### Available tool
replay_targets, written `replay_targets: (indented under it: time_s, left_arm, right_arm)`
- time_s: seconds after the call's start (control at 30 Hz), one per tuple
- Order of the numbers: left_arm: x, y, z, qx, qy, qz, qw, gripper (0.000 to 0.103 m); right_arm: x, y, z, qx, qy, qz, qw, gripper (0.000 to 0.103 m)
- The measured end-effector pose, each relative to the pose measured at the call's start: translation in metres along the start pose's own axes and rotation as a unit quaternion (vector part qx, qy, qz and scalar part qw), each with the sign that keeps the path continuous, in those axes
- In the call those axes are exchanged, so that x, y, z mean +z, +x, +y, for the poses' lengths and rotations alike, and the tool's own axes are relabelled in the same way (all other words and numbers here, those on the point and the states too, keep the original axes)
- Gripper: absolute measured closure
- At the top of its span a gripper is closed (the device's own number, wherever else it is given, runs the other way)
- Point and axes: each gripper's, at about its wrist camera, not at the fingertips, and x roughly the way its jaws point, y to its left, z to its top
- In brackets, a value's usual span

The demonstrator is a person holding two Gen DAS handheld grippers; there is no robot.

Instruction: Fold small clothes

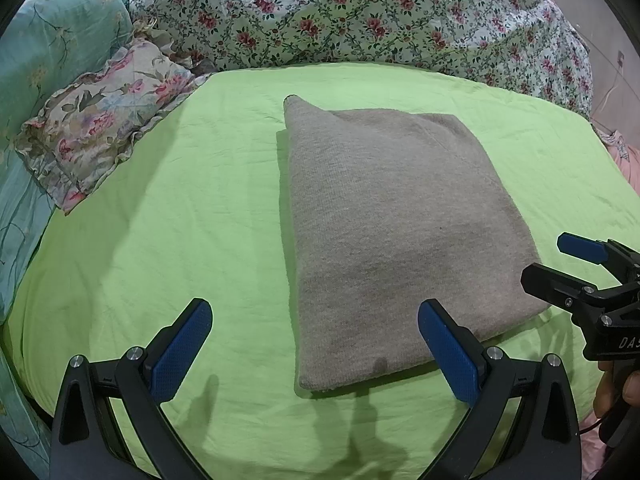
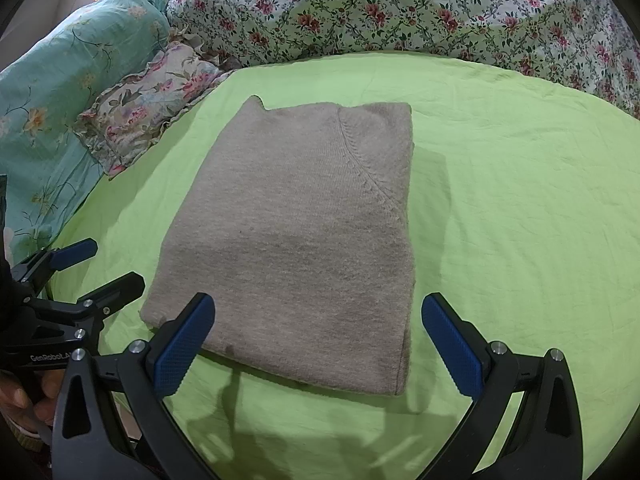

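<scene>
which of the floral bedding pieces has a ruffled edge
The small pillow at the left edge of the green sheet. The teal floral quilt and rose-print duvet show no frill.

Not much to read here, we only spot two bits of lettering, and both sit on the gripper bodies. In the right wrist view, the left gripper [image 2: 102, 268] shows up at the left edge, and its black body has white letters we read as "GenRobot.A", with the rest hidden behind the nearer finger. In the left wrist view, the right gripper [image 1: 560, 258] pokes in from the right edge, and its black body carries pale letters "DA" plus a cut-off character running out of frame. We can't read anything else.
</scene>
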Motion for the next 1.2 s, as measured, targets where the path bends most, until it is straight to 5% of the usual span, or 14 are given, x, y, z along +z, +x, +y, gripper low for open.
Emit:
replay_targets:
  time_s: [1.2]
  left_arm:
    - [0.023,0.009,0.005,0.002,-0.001,-0.007,1.0,0.0]
  right_arm:
    - [0.016,0.003,-0.009,0.006,0.008,-0.011,1.0,0.0]
